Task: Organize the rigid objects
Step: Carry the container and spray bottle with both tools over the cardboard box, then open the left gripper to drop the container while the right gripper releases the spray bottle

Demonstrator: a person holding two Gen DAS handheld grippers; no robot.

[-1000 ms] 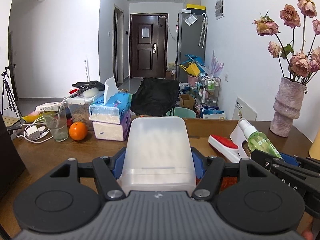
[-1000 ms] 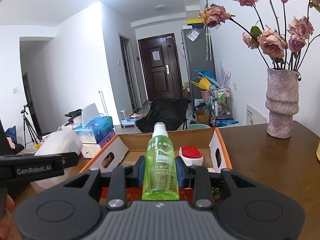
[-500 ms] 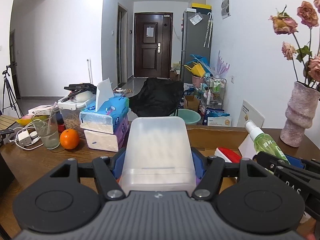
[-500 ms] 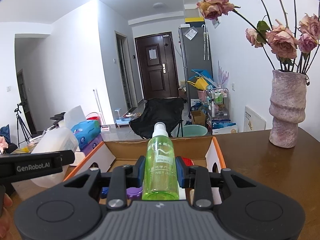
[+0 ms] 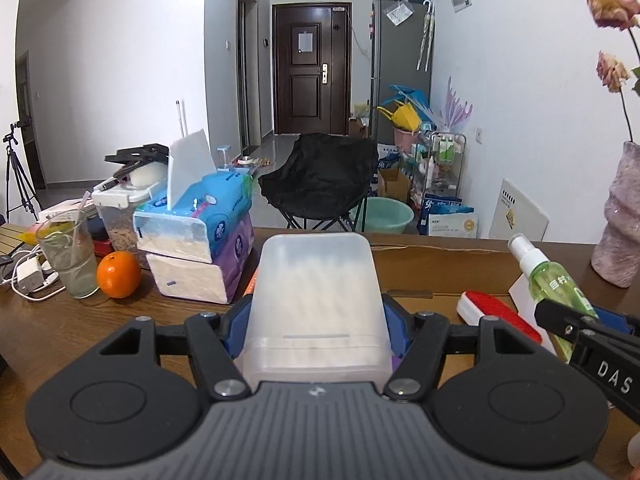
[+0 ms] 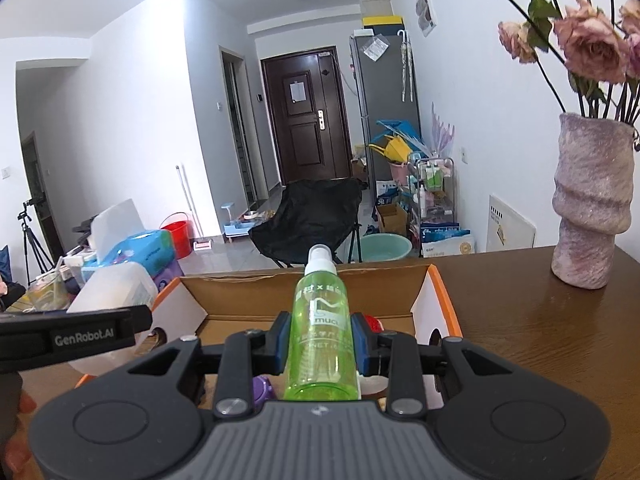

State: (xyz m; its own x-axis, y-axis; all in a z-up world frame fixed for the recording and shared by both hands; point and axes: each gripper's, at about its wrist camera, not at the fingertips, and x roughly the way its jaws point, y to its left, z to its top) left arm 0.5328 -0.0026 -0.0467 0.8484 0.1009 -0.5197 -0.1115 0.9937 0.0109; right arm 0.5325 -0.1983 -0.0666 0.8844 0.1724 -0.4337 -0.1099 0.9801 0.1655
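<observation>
left tongs (image 5: 318,320) clamp frosted plastic box (image 5: 316,300) low on its sides: light, stiff, slick | right tongs (image 6: 320,338) grip green spray bottle (image 6: 321,328) mid-body: smooth, likely slippery | cardboard box (image 6: 308,292) just ahead

I read "GenRobot.AI" on the black left gripper's (image 6: 72,336) side bar, "DAS" on the black right gripper's (image 5: 600,354) bar, and "muc" on the green translucent spray bottle (image 6: 320,340).
</observation>
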